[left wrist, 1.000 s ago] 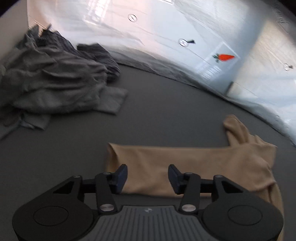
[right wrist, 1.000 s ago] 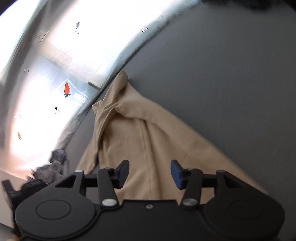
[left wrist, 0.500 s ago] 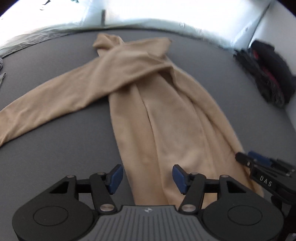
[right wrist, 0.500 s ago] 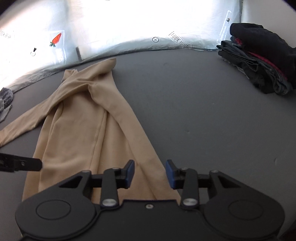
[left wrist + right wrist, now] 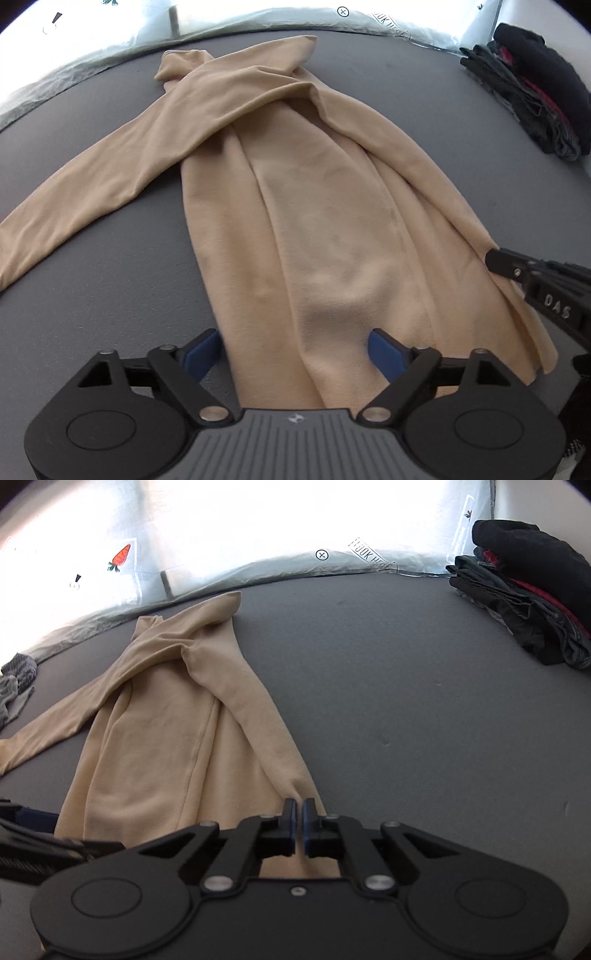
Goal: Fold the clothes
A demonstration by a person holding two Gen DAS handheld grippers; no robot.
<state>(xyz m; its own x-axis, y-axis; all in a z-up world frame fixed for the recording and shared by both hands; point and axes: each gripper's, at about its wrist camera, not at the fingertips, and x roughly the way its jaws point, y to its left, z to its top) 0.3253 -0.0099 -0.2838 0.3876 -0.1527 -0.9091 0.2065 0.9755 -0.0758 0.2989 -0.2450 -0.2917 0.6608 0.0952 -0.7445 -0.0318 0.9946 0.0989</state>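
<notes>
The grey desk fills both views, backed by a bright white sheet printed with a small carrot.

A tan top lies lengthwise on the desk, collar end toward the sheet and hem toward the cameras. Its body is loosely creased along its length. One sleeve stretches flat to the left, well out across the desk; the other is laid over the body and runs down the right edge toward the hem.

A stack of dark clothes with a red layer showing sits at the far right corner, well apart from the top. A heap of grey clothes shows at the left edge of the right wrist view.

The left gripper sits at the hem, fingers spread wide, straddling the left part of the body without clamping it; the left finger stands over bare desk just beside the fabric edge, the right one over the cloth.

The right gripper is at the hem's right corner, its blue pads drawn nearly together with tan fabric running between and under them; it appears pinched on the top's edge. In the left wrist view it enters from the right, its tip touching the top's right edge.
</notes>
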